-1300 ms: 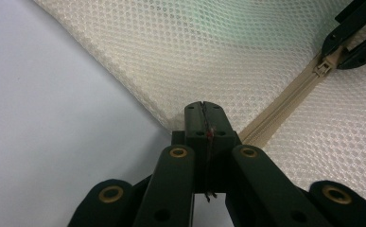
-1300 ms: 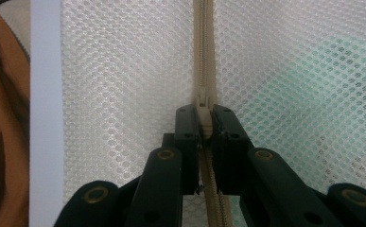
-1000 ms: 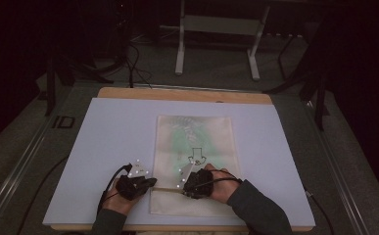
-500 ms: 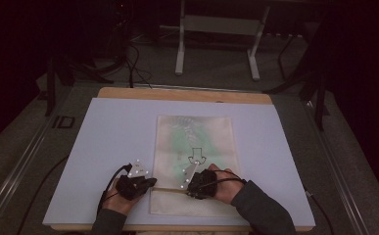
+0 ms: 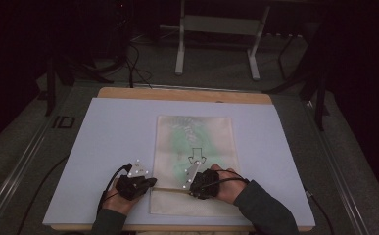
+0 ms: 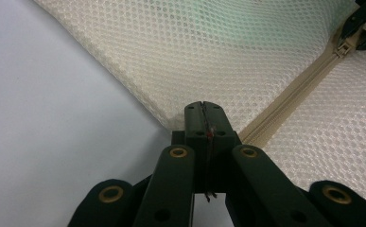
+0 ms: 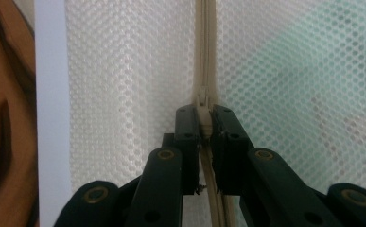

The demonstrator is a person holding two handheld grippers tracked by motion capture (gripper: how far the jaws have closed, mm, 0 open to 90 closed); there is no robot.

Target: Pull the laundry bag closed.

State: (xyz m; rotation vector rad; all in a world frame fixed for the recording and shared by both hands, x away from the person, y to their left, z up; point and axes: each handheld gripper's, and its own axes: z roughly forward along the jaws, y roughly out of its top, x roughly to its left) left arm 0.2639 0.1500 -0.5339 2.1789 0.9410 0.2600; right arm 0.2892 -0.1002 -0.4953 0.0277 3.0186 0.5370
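Presently: left tool (image 6: 203,109) clenched on mesh bag (image 5: 197,132) edge at 9 o'clock, anchoring; right tool (image 7: 204,118) gripped zip pull (image 7: 203,111) for sliding.

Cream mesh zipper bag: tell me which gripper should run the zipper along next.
Right. The right gripper is clamped on the zipper pull; the left gripper pins the cream mesh zipper bag at its edge.

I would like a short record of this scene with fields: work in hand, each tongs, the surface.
work in hand: zipper of a cream mesh bag
left tongs: shut on the bag's edge at the zipper's end
right tongs: shut on the zipper slider
bag contents: something green inside, unclear
surface: pale board on a wooden table
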